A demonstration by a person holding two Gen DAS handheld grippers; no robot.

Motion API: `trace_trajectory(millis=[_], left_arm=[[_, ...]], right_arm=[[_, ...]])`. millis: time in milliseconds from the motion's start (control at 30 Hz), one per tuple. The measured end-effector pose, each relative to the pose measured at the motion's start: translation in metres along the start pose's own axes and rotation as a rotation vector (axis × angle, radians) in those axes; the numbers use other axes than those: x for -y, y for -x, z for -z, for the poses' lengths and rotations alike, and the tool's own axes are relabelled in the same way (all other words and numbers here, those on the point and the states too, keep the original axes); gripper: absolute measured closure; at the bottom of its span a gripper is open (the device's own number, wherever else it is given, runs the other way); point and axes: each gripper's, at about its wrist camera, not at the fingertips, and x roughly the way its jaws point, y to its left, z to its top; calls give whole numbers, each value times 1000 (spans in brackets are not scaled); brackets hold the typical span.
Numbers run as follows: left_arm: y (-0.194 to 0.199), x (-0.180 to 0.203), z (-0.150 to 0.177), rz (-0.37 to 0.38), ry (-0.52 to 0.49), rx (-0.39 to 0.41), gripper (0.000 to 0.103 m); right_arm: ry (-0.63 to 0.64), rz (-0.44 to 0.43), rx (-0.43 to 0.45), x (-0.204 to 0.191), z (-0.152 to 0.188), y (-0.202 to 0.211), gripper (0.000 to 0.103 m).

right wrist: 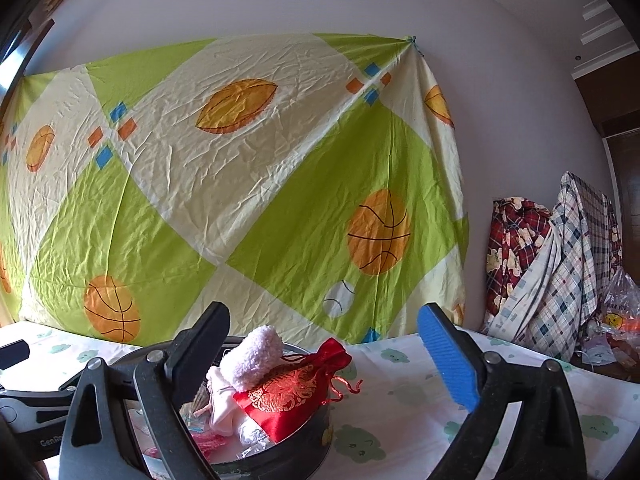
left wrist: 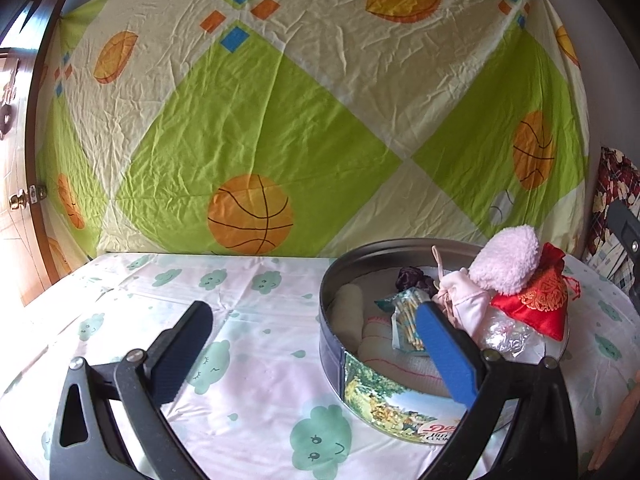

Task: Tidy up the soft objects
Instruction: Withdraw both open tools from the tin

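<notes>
Cookie tin [left wrist: 360, 376] heaped with soft things on the bench [left wrist: 248, 360]
Both hand-held grippers, left [left wrist: 316, 340] and right [right wrist: 332, 344], gape empty; a red pouch [left wrist: 536, 304] (embroidered) leans against fluffy pink sock [left wrist: 504, 260].

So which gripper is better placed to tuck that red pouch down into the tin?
Probably right: the red pouch sits between the right gripper's open jaws, perched on the tin's rim; it lies beyond the left gripper's right finger.

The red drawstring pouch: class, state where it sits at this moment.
In both wrist views the red drawstring pouch lies on top of the pile in the round tin, at its right rim, touching the fluffy pink roll.
</notes>
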Motion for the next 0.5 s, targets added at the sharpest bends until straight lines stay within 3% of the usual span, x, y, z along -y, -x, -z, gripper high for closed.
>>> trace_trajectory(millis=[500], left_arm=[[-2, -1, 0, -15, 1, -15, 0]], right_arm=[[10, -4, 4, -1, 0, 0, 6]])
